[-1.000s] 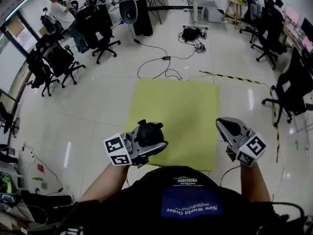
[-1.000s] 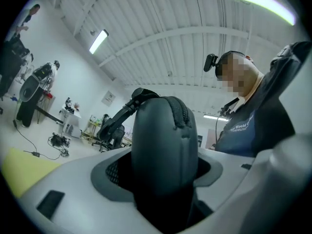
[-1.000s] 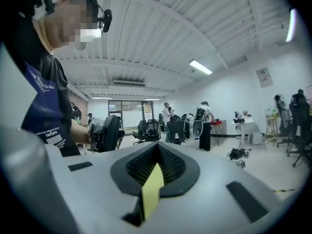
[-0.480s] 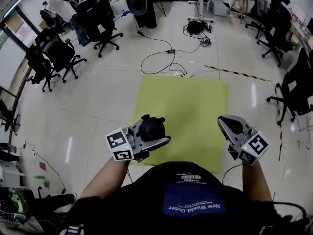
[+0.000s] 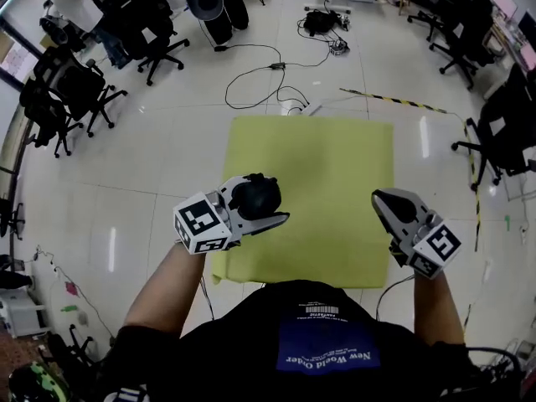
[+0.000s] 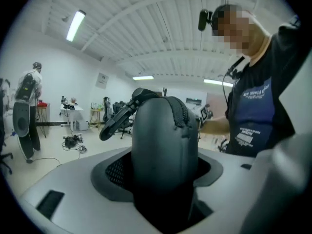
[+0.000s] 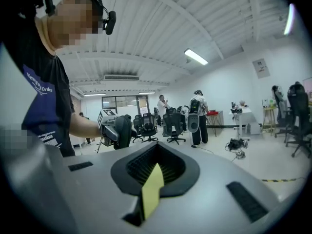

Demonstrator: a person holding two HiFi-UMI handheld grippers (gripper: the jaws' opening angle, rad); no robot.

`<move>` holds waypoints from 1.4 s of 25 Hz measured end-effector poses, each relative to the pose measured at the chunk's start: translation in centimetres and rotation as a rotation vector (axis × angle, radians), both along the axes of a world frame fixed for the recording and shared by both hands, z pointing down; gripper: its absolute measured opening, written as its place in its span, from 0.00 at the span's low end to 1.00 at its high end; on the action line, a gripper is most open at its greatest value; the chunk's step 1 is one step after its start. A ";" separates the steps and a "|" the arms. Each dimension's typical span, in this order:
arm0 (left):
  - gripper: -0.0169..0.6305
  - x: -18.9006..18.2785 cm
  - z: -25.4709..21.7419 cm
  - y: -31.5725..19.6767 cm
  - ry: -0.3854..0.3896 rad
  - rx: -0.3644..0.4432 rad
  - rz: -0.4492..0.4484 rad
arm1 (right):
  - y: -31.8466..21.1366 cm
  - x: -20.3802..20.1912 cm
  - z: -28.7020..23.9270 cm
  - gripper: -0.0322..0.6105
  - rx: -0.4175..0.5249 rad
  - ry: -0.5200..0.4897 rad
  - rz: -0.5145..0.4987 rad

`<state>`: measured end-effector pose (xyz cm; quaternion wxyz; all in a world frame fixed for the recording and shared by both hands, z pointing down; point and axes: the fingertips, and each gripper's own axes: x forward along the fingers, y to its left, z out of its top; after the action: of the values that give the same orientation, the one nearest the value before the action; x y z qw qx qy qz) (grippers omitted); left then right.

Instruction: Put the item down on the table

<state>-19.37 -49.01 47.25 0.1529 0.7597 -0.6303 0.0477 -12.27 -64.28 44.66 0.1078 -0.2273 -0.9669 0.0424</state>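
Note:
A dark grey zippered case [image 5: 256,196] with a strap loop sits between the jaws of my left gripper [image 5: 261,209], which is shut on it above the near-left part of the yellow-green table [image 5: 335,174]. In the left gripper view the case [image 6: 163,140] stands upright and fills the middle, and the left gripper [image 6: 163,184] clamps its lower part. My right gripper [image 5: 385,203] hovers over the table's near-right edge, shut and empty. The right gripper view shows the right gripper [image 7: 153,179] with only a thin yellow-green sliver between its jaws, and the held case [image 7: 122,130] to the left.
Black office chairs [image 5: 75,90] stand at the far left and others [image 5: 502,132] at the right. Cables and a power strip [image 5: 289,103] lie on the floor just beyond the table. A black-and-yellow tape strip [image 5: 394,100] runs at the far right. A person [image 5: 71,7] sits far left.
The head view has tilted, so the table sits lower and nearer in the picture. My left gripper with the case has moved slightly up and forward over the table. The right gripper barely moved.

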 end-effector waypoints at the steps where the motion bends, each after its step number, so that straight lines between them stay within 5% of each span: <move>1: 0.50 -0.5 1.6 -0.5 -0.048 -0.061 0.020 | 0.0 -0.4 0.7 0.03 0.001 0.009 -0.009; 7: 0.50 -2.5 13.3 -4.3 -0.272 -0.398 0.165 | -1.4 -2.7 6.3 0.03 -0.019 0.073 -0.038; 13: 0.50 -3.2 22.3 -8.0 -0.377 -0.631 0.276 | -2.8 -2.6 11.8 0.03 -0.037 0.135 -0.032; 21: 0.50 -4.3 28.5 -8.3 -0.476 -0.886 0.391 | -2.5 -2.2 14.7 0.03 -0.077 0.189 -0.016; 29: 0.50 -4.3 31.6 -7.2 -0.459 -1.048 0.454 | -2.2 -1.1 14.9 0.03 -0.094 0.174 -0.024; 35: 0.50 -4.5 30.6 -7.8 -0.416 -1.018 0.436 | -2.3 -0.3 14.8 0.03 -0.099 0.175 -0.014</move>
<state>-23.85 -56.85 77.89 0.3581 0.6774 -0.3740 0.5225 -12.54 -66.61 59.44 0.1810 -0.2347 -0.9489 0.1089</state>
